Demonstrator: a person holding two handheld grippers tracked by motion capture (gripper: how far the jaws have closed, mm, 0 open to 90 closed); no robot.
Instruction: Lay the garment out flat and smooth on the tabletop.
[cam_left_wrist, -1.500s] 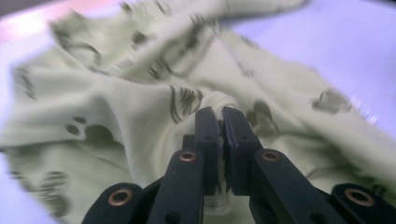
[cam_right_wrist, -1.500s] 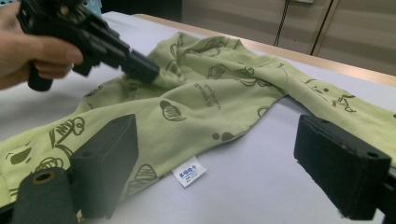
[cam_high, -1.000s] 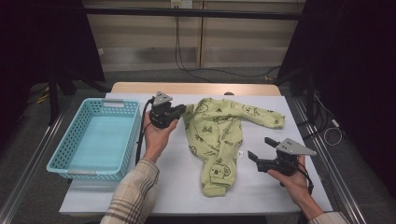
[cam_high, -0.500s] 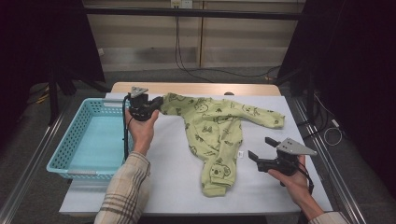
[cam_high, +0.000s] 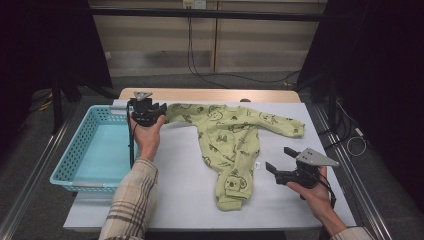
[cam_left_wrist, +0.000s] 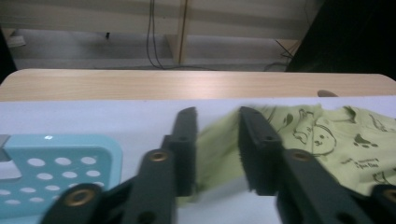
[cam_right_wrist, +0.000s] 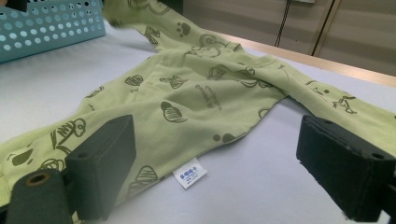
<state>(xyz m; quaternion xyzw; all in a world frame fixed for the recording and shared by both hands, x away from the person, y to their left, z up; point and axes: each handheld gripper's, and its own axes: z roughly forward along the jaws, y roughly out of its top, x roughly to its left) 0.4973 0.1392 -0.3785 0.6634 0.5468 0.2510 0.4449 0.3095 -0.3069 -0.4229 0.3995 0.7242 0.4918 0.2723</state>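
White table (cam_high: 175, 200) holds one blue basket (cam_high: 95, 150) at its left edge and one green baby shirt (cam_high: 230, 145) spread mid-table. Left gripper (cam_high: 159, 107), jaws just parting, straddles the sleeve tip beside the basket. Right gripper (cam_high: 276, 160) hangs spread wide over bare cloth near the right edge.

The tool (cam_right_wrist: 219, 175) stands wide open over the green garment (cam_right_wrist: 196, 98) and its white label (cam_right_wrist: 189, 173).

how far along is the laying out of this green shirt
Done: the green shirt lies flat on the table, both sleeves spread. In hand: the left gripper has just been opening at the sleeve end, cloth between its jaws. Left: the right gripper waits open beside the hem; the basket holds nothing.
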